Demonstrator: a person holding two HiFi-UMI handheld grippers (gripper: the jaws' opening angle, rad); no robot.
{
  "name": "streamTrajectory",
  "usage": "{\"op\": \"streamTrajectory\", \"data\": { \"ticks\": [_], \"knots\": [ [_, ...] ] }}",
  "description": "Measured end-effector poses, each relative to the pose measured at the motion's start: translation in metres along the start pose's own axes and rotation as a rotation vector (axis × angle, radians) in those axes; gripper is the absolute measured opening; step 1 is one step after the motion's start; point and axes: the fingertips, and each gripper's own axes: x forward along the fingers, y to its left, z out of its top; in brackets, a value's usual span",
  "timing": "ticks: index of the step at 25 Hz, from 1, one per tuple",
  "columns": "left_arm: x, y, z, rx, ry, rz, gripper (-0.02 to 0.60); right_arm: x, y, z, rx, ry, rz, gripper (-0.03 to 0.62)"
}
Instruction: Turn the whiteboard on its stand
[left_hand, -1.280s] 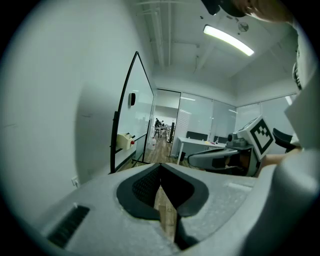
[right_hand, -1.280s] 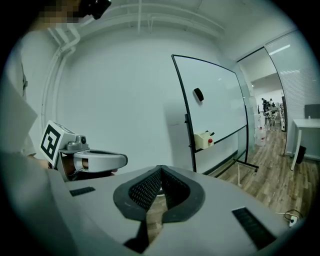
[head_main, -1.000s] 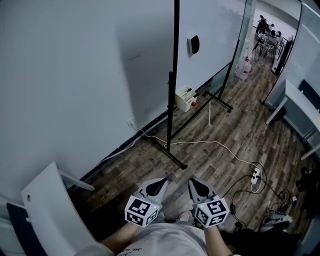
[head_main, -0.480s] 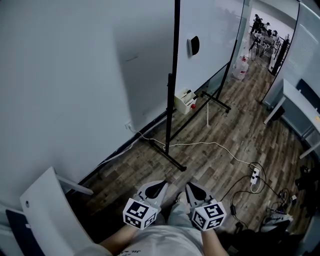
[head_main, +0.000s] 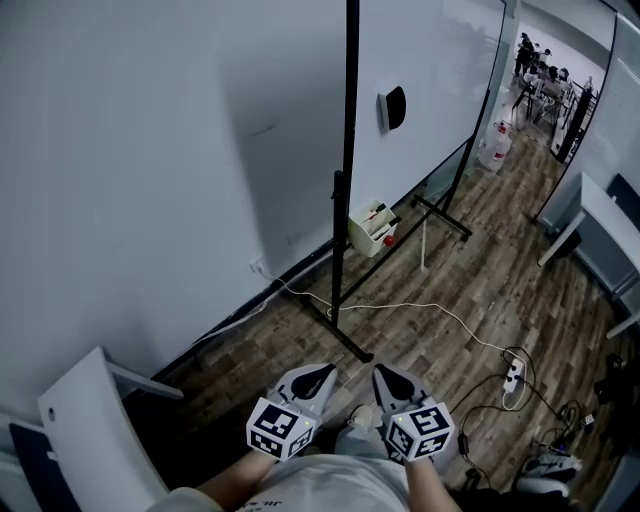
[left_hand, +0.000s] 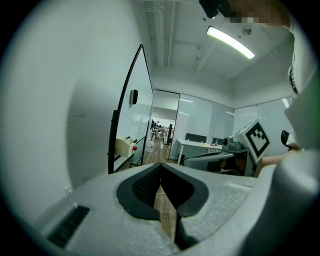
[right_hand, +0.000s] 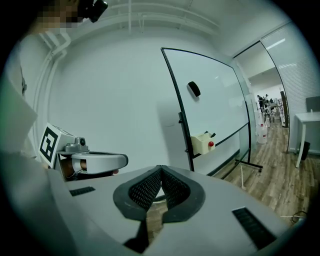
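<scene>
The whiteboard (head_main: 430, 80) hangs in a black frame on a wheeled stand (head_main: 345, 335) ahead of me, close to the grey wall, with a black eraser (head_main: 396, 105) stuck on its face. A white marker box (head_main: 375, 228) sits at its lower rail. My left gripper (head_main: 322, 372) and right gripper (head_main: 385, 372) are held side by side near my body, well short of the stand, both shut and empty. The left gripper view shows the board (left_hand: 142, 90) nearly edge-on beyond the shut left gripper (left_hand: 160, 165). The right gripper view shows the board's face (right_hand: 215, 95) past the shut right gripper (right_hand: 160, 167).
A white chair (head_main: 90, 420) stands at the lower left by the wall. A white cable (head_main: 420, 305) runs across the wooden floor to a power strip (head_main: 512, 375). A desk (head_main: 610, 215) stands at the right, and a water bottle (head_main: 495, 145) beyond the board.
Both grippers have moved forward together with me toward the whiteboard stand, which now sits slightly nearer in view. Their jaws stayed shut and empty.
</scene>
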Motion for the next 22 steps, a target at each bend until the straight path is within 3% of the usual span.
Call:
{"op": "streamTrajectory", "data": {
  "ticks": [12,22],
  "knots": [
    [0.107,0.026,0.040,0.005,-0.030,0.062,0.011,0.046,-0.093,0.045,-0.055,0.016,0.078,0.006],
    [0.141,0.039,0.049,0.004,-0.022,0.088,0.011,0.063,-0.134,0.059,-0.038,0.007,0.070,0.006]
  ]
}}
